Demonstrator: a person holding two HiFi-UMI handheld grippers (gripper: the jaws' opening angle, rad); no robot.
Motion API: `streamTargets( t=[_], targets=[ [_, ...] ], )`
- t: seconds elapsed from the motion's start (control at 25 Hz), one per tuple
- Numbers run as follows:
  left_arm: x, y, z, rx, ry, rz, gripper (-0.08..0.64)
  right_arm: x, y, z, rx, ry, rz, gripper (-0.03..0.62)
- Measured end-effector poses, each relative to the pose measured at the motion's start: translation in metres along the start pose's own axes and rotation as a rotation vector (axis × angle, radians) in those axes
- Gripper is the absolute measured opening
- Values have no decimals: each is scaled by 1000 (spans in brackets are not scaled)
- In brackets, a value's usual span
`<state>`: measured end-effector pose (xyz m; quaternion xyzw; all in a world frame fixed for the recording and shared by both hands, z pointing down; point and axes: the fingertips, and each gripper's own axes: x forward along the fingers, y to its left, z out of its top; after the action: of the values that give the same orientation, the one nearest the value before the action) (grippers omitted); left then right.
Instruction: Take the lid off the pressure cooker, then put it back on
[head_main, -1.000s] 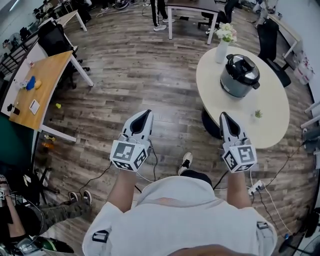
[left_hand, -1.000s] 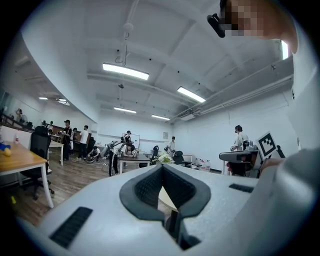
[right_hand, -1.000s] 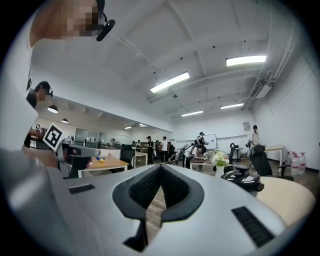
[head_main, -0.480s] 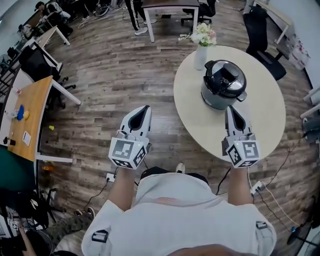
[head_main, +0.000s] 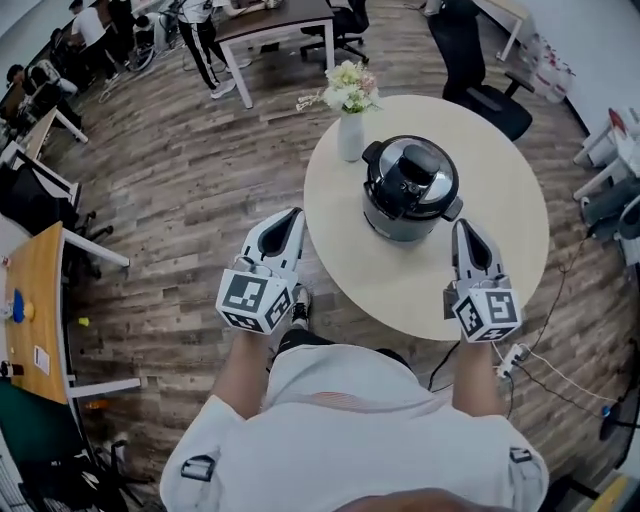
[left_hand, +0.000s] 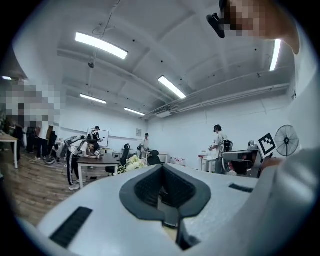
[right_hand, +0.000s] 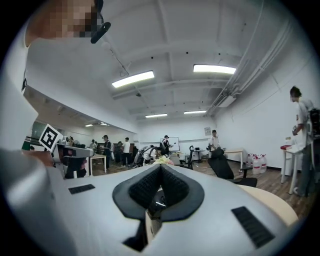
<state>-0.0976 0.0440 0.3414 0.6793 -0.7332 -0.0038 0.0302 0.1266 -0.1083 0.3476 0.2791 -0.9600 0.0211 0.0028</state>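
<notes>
The black and steel pressure cooker (head_main: 410, 190) stands on the round beige table (head_main: 500, 250), its lid (head_main: 412, 180) seated on top. My left gripper (head_main: 291, 216) hovers at the table's left edge, shut and holding nothing. My right gripper (head_main: 464, 227) is over the table just right of the cooker, also shut with nothing held. Both point level, and neither touches the cooker. In the left gripper view the left gripper (left_hand: 161, 169) shows its jaws pressed together. The right gripper (right_hand: 160, 167) looks the same in the right gripper view.
A white vase of flowers (head_main: 350, 105) stands on the table behind the cooker. A black office chair (head_main: 480, 60) sits beyond the table, and a brown desk (head_main: 275, 20) with people near it is farther back. Cables and a power strip (head_main: 510, 355) lie on the floor at right.
The table and cooker have come much closer and shifted left in the head view. The cooker now sits between the two gripper tips. Both grippers stay shut.
</notes>
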Motion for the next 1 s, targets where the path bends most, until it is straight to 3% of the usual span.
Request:
streamTargets(
  t=[0.12, 0.32, 0.6, 0.76, 1.0],
  targets=[
    [50, 18, 0, -38, -2, -101, 5, 24, -17, 1, -9, 12, -84, -2],
    [133, 58, 14, -39, 2, -274, 5, 73, -26, 10, -12, 21, -227, 0],
    [208, 94, 16, 13, 27, -482, 5, 113, -28, 13, -10, 15, -432, -2],
    [229, 94, 12, 42, 37, -563, 5, 109, -31, 7, -4, 36, -531, -1],
    [240, 66, 10, 16, 40, -620, 5, 81, -47, 11, -11, 40, -594, 0]
  ],
)
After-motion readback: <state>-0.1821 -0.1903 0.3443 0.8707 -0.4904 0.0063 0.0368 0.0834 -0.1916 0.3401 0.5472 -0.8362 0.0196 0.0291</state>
